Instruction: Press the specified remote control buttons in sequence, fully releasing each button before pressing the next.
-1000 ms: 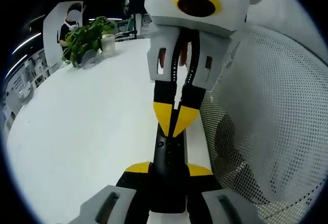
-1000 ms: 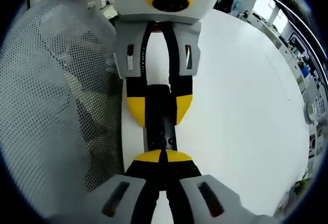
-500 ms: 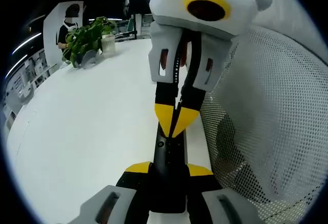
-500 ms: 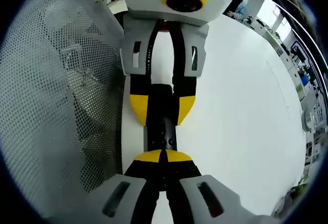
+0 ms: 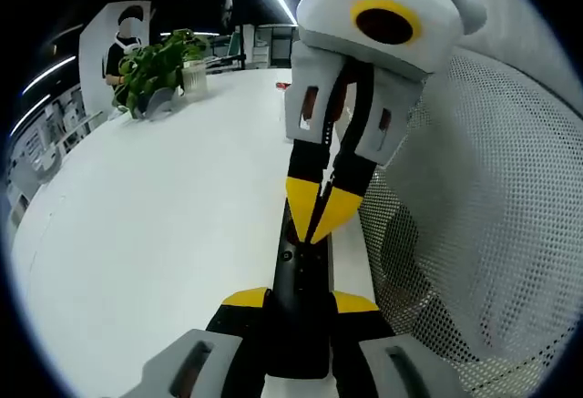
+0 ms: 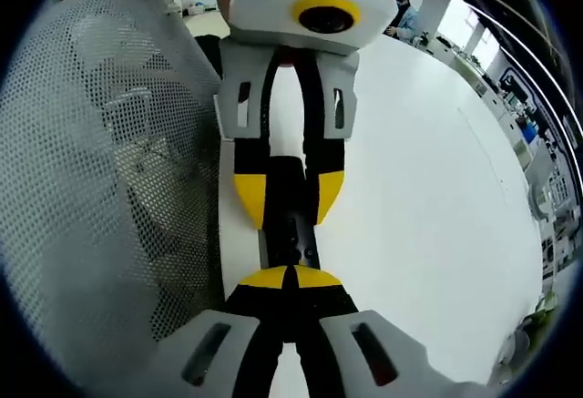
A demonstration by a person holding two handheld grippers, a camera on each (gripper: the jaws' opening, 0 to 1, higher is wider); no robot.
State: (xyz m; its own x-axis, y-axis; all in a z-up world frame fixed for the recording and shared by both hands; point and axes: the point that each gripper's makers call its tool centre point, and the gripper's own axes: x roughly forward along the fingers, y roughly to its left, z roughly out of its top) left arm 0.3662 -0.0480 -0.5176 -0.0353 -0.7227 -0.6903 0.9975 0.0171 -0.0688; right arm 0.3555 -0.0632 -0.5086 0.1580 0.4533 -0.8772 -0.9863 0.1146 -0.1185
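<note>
Remote held by one tool, the other poised above its buttons

The remote (image 5: 298, 302) lies at the counter (image 5: 164, 234) edge beside a mesh chair (image 5: 474, 234), its long axis running between the tools. The left tool (image 5: 299, 305) clamps its near end; the right tool (image 5: 314, 225), tips clenched together, points down just over the far buttons.
</note>
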